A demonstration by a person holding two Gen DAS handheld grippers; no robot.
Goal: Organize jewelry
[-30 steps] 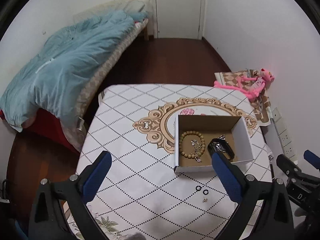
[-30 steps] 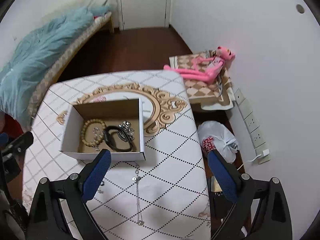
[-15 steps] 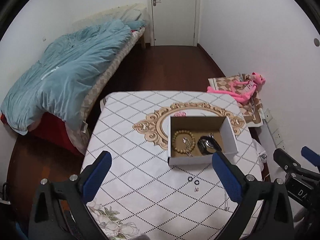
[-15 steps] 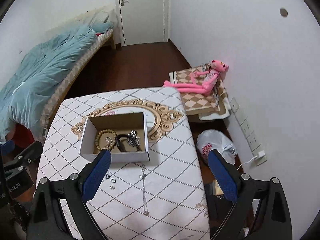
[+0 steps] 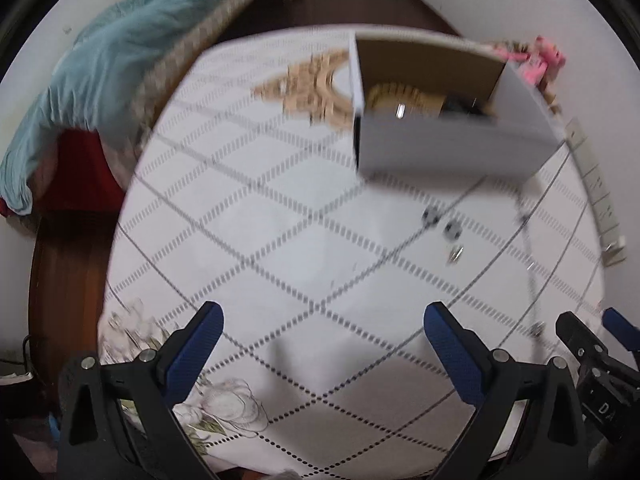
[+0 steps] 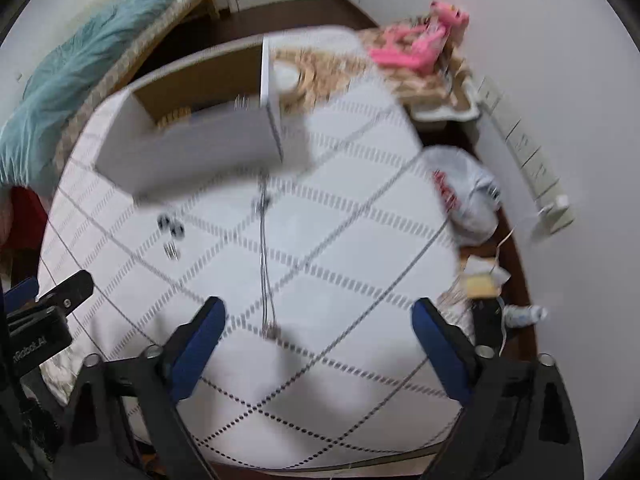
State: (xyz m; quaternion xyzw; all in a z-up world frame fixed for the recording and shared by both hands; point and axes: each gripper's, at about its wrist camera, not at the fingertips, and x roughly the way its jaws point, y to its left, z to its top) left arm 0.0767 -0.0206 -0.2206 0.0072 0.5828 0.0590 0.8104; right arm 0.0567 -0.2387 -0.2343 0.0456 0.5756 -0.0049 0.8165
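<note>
Both claws spread wide, empty: left gripper, right gripper. Chain near right one; box farther.

The box looks like matt cardboard, the chain thin shiny metal, the surface smooth patterned cloth.

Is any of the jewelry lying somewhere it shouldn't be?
Yes. A thin chain necklace lies stretched on the table outside the box, and two small dark rings plus a tiny silvery piece sit loose beside it. The frames are blurry.
</note>
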